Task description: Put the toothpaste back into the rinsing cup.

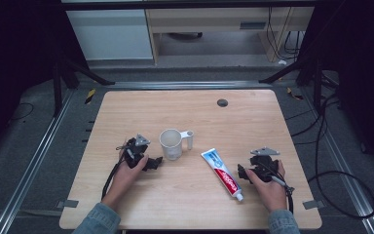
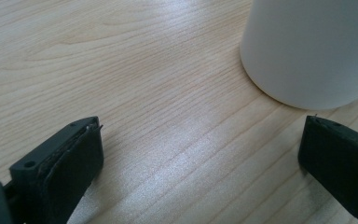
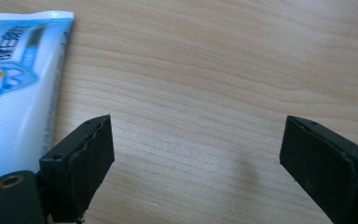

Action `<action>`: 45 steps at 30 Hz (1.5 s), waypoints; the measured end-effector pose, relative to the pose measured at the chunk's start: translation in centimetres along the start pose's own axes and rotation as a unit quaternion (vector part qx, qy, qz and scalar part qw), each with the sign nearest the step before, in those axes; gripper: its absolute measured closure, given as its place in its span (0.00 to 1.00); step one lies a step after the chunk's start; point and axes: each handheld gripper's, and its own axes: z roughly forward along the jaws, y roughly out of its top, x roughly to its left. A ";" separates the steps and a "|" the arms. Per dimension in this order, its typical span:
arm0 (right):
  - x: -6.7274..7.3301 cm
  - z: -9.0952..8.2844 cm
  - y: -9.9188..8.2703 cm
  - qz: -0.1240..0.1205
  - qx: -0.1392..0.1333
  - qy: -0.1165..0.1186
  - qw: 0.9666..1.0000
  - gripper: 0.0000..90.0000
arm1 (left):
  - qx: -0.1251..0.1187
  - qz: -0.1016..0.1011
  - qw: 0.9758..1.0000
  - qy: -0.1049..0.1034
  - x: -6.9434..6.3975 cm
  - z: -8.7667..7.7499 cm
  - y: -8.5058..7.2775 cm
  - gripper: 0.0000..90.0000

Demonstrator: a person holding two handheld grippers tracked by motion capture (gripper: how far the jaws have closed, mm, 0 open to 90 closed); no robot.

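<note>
One white cup upright on table, toothpaste tube lying beside

Blue denim sleeves at both forearms. Black left gripper and right gripper, each topped by a grey three-cornered plate. Black cables trailing; screw holes in the jaw blocks.

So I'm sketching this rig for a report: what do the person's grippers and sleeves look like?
Both grippers, left gripper and right gripper, are black with flat rectangular jaws, a grey three-cornered plate on top and a black trailing cable. The sleeves are blue denim.
</note>
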 end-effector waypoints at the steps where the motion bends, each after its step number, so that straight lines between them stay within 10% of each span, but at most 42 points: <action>1: 0.0 0.0 0.0 0.000 0.000 0.000 1.000 0.12 | 0.000 0.000 1.000 0.000 0.0 0.0 0.0 0.00; 15: 3.6 -4.0 6.2 -0.088 0.068 0.010 0.994 0.18 | 0.000 0.002 1.000 -0.002 0.0 0.0 0.0 0.00; 45: 6.0 -0.5 10.1 -0.103 0.161 0.048 0.980 0.26 | -0.001 0.000 1.000 -0.002 0.0 0.0 0.0 0.00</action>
